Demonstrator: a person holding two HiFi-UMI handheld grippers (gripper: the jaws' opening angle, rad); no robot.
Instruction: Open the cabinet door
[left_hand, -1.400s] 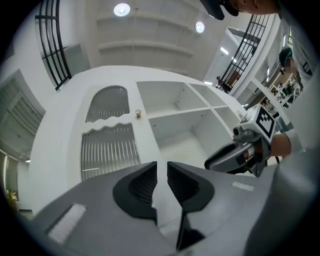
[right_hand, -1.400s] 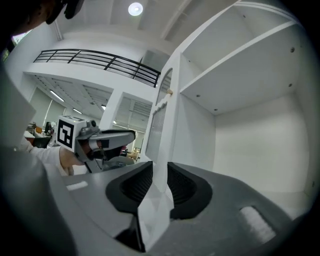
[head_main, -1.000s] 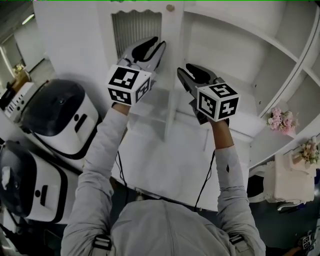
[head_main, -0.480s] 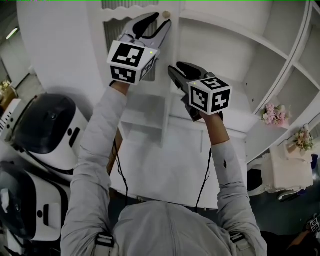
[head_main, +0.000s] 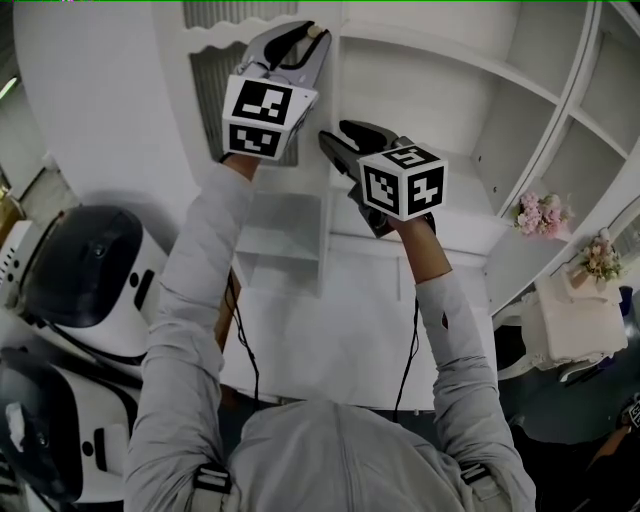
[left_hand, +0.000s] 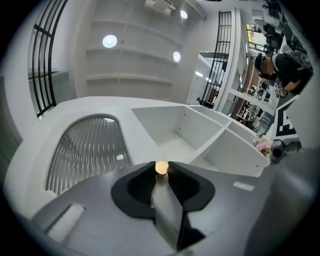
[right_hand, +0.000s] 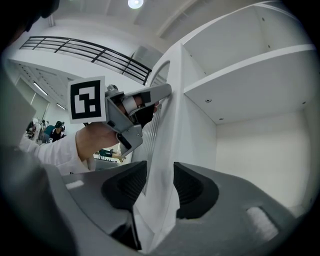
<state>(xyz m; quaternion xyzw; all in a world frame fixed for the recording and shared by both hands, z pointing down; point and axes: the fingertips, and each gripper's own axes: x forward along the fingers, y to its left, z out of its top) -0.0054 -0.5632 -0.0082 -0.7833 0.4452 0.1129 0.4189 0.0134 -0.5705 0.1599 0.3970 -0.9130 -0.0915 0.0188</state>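
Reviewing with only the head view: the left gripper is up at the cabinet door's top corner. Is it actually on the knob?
Observer: Yes. In the left gripper view, the left gripper has just been closing, and its tips pinch the small gold knob from both sides.
Reviewer: And the right one, lower down?
Observer: The right gripper view shows the right gripper has just been opening. The cabinet door stands edge-on between its jaws, not visibly clamped.
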